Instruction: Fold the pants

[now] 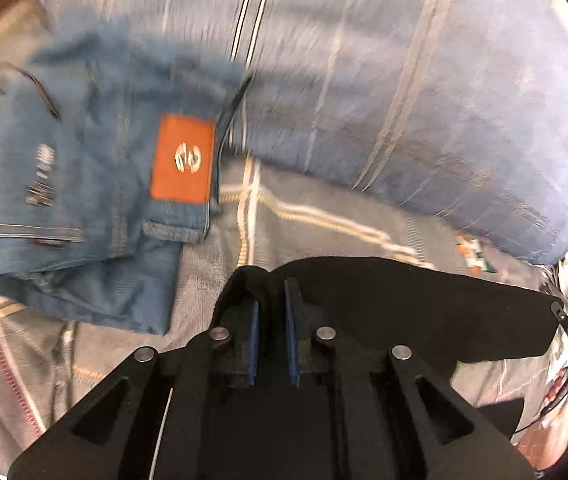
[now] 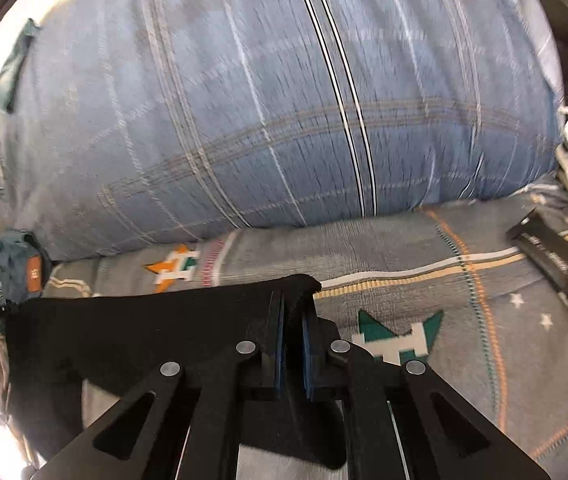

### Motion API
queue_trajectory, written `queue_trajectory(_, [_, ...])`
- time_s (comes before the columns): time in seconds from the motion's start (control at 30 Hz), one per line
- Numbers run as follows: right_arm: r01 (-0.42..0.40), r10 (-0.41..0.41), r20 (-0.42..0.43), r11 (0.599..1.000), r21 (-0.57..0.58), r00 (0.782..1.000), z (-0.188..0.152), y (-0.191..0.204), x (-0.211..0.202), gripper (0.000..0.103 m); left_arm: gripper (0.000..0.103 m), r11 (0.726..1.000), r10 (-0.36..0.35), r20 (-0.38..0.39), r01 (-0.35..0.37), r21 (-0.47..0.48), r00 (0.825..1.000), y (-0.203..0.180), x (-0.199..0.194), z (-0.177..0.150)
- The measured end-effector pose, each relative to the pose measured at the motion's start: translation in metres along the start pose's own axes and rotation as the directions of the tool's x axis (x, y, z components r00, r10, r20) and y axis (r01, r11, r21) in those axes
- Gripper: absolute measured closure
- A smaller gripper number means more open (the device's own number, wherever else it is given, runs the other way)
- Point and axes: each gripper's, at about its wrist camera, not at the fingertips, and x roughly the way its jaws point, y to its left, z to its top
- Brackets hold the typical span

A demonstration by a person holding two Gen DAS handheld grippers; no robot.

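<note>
With the left gripper [image 1: 271,308] and right gripper [image 2: 292,312] each clamped shut on one corner of the black fabric pants [image 1: 404,304], stretched above the patterned grey bedspread [image 2: 424,240], keep tension even and lower toward 12 o'clock, edges aligned.

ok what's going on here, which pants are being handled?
A person is working on a bed with two tools. The left hand-held gripper and the right hand-held gripper are each shut on an edge of the black pants, stretched between them above the patterned bedspread. Folded jeans lie aside, by the blue pillow.
</note>
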Motion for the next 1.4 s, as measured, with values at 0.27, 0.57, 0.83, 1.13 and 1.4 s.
queue_trajectory(0.27, [-0.069, 0.074, 0.151, 0.997, -0.039, 0.986, -0.066, 0.008, -0.107, 0.097, 0.094, 0.995, -0.098, 0.153, 0.095, 0.026, 0.983, -0.001, -0.077, -0.071])
queue_trajectory(0.57, [-0.032, 0.037, 0.086, 0.998, -0.059, 0.996, -0.186, -0.011, -0.142, 0.097, 0.094, 0.973, -0.174, -0.032, 0.166, -0.160, 0.984, 0.053, -0.035, -0.161])
queue_trajectory(0.83, [-0.034, 0.035, 0.033, 0.999, -0.011, 0.999, -0.210, -0.015, -0.146, 0.091, 0.092, 0.917, -0.273, -0.041, 0.247, -0.314, 0.961, 0.088, -0.048, -0.184])
queue_trajectory(1.13, [-0.063, 0.062, 0.014, 0.977, 0.201, 0.998, -0.219, -0.041, -0.184, 0.062, 0.083, 0.838, -0.400, 0.039, 0.382, -0.388, 0.916, 0.094, -0.080, -0.204])
queue_trajectory(1.4, [-0.366, 0.409, 0.077, 0.699, 0.615, 0.909, -0.212, -0.058, -0.144, 0.047, 0.031, 0.827, -0.448, -0.024, 0.404, -0.392, 0.894, 0.049, -0.042, -0.184])
